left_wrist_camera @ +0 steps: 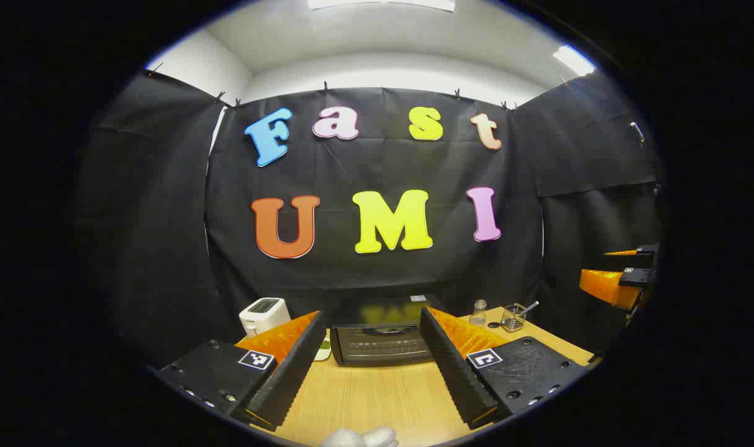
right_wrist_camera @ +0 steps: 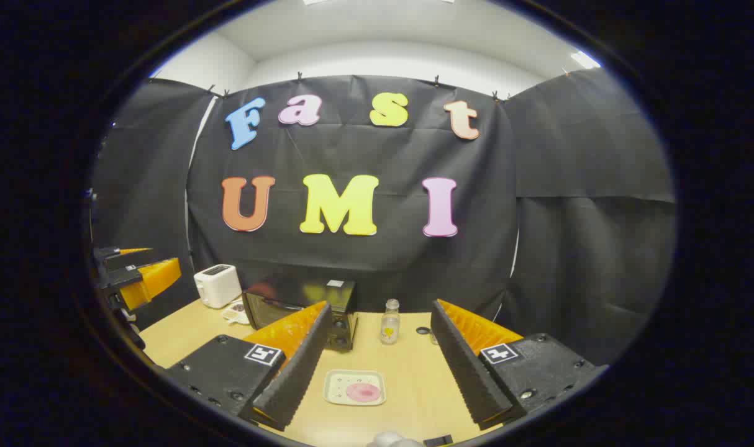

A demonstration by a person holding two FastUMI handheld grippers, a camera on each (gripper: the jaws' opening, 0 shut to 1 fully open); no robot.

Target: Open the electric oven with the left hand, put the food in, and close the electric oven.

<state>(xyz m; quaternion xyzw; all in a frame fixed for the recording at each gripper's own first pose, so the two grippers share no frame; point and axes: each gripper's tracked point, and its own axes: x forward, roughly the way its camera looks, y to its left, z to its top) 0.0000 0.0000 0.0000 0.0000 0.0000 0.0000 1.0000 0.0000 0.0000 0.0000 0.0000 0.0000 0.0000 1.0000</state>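
Two grippers, both with fingers spread apart and holding nothing. Left gripper [left_wrist_camera: 377,366] faces the oven [left_wrist_camera: 383,338] straight ahead, door closed, bare tabletop [left_wrist_camera: 377,397] between. Right gripper [right_wrist_camera: 380,366] hangs above the plate of food [right_wrist_camera: 355,388], oven [right_wrist_camera: 302,307] to its left; toaster [left_wrist_camera: 264,313] beside the oven

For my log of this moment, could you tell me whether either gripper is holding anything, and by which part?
Nothing is held: the left gripper and the right gripper are both open, above the table.
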